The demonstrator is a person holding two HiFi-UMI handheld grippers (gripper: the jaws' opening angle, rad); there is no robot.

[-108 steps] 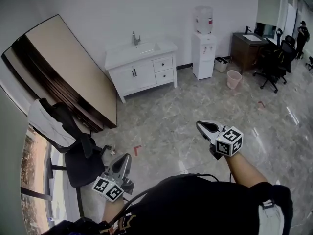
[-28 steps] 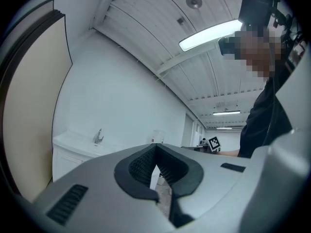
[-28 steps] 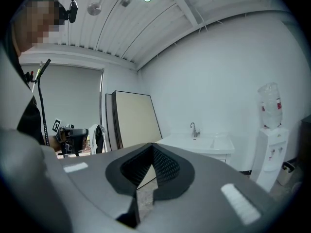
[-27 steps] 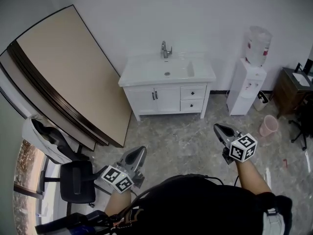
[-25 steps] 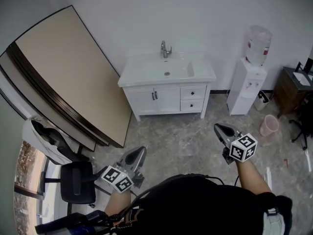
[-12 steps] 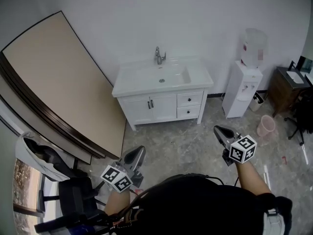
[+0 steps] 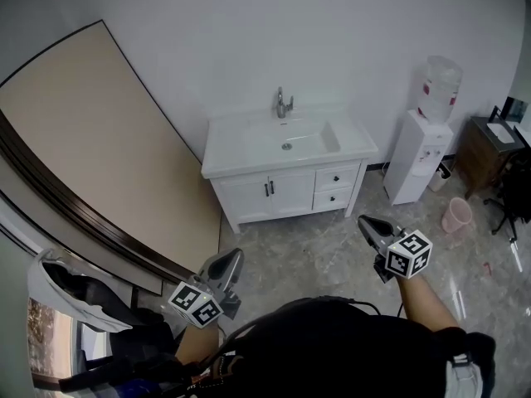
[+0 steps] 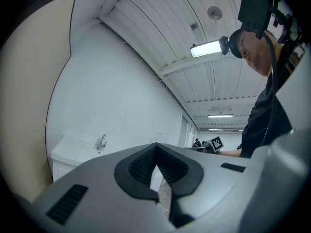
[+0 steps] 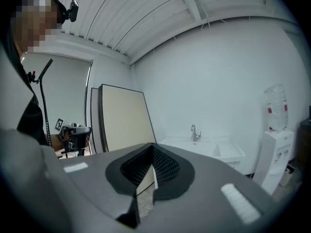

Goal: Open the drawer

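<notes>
A white vanity cabinet (image 7: 286,168) with a sink and a tap stands against the far wall. Its two small drawers (image 7: 335,187) are stacked at its right end, both closed, next to two doors with dark handles. My left gripper (image 7: 231,258) is held low at the left, shut and holding nothing, well short of the cabinet. At the right my right gripper (image 7: 364,222) is shut and holds nothing too, pointing toward the cabinet from a distance. The left gripper view shows the shut left gripper (image 8: 155,145) with the cabinet (image 8: 73,152) far off. In the right gripper view the right gripper (image 9: 153,147) lies before the sink (image 9: 209,149).
A large beige board (image 7: 99,139) leans on the wall left of the cabinet. A white water dispenser (image 7: 427,143) stands to its right, then a pink bin (image 7: 455,214) and a dark desk (image 7: 491,139). A chair with a white cloth (image 7: 66,284) sits at the lower left.
The whole view has moved closer to the cabinet, which now looks larger and more central. Both grippers were carried forward with me and stayed shut.
</notes>
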